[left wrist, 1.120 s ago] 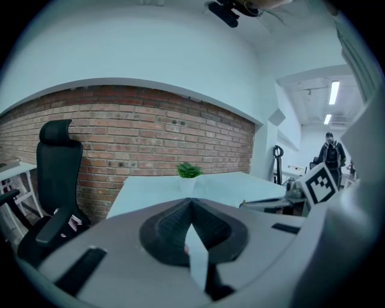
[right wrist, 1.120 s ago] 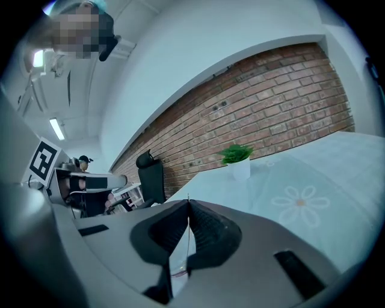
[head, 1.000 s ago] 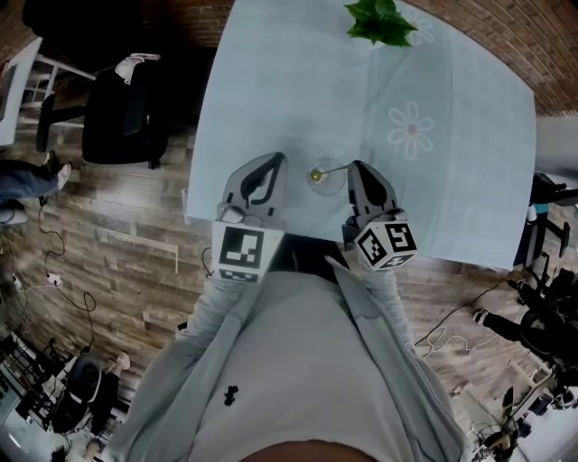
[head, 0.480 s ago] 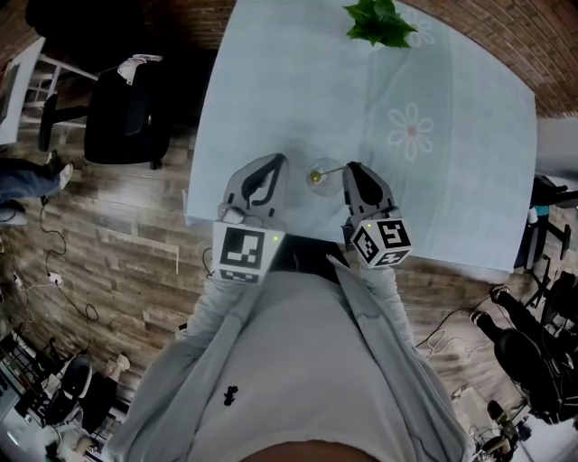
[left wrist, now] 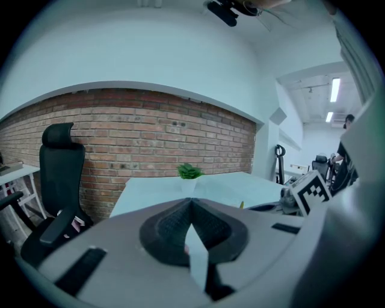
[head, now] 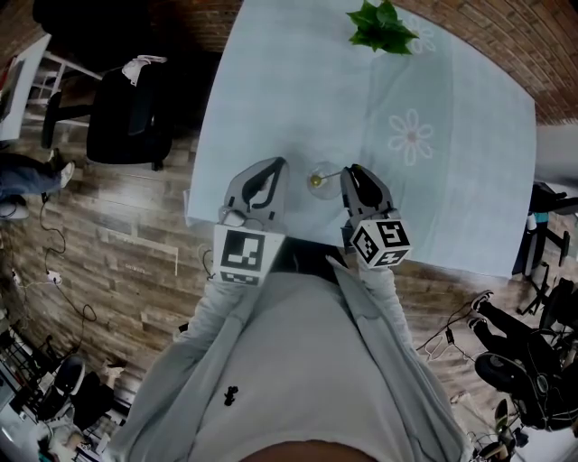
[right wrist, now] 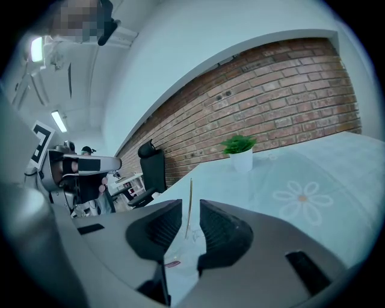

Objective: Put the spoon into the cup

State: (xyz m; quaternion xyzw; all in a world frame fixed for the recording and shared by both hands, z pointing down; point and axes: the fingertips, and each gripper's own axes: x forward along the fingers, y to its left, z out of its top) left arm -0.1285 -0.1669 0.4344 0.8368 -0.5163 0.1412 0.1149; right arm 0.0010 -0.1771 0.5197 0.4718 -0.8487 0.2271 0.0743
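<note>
Head view: spoon [head: 330, 170] stands in cup [head: 318, 179], bowl end down, thin handle leaning out over the rim toward the right gripper [head: 354, 171]. Cup is clear glass, upright on the bench [head: 289, 81], close to the near edge and between the two grippers, nearer the right one.

Right gripper view: spoon handle rises upright in the gap between the fingers [right wrist: 219, 231]. Fingers are opening; a strip of bench shows on both sides of the handle, so neither pad presses on it. Nothing held.

Left gripper [head: 274, 165] sits just left of the cup, apart from it, tips over the bench edge. Left gripper view: fingers [left wrist: 165, 231] closed tip to tip, nothing between them.

Bench is covered in pale blue cloth with a daisy print [head: 411, 131] well beyond the cup. Potted plant [head: 379, 23] at the far edge. Black chair [head: 122, 113] left of the bench on plank floor [head: 108, 262]. Brick wall [right wrist: 283, 84] behind the plant.
</note>
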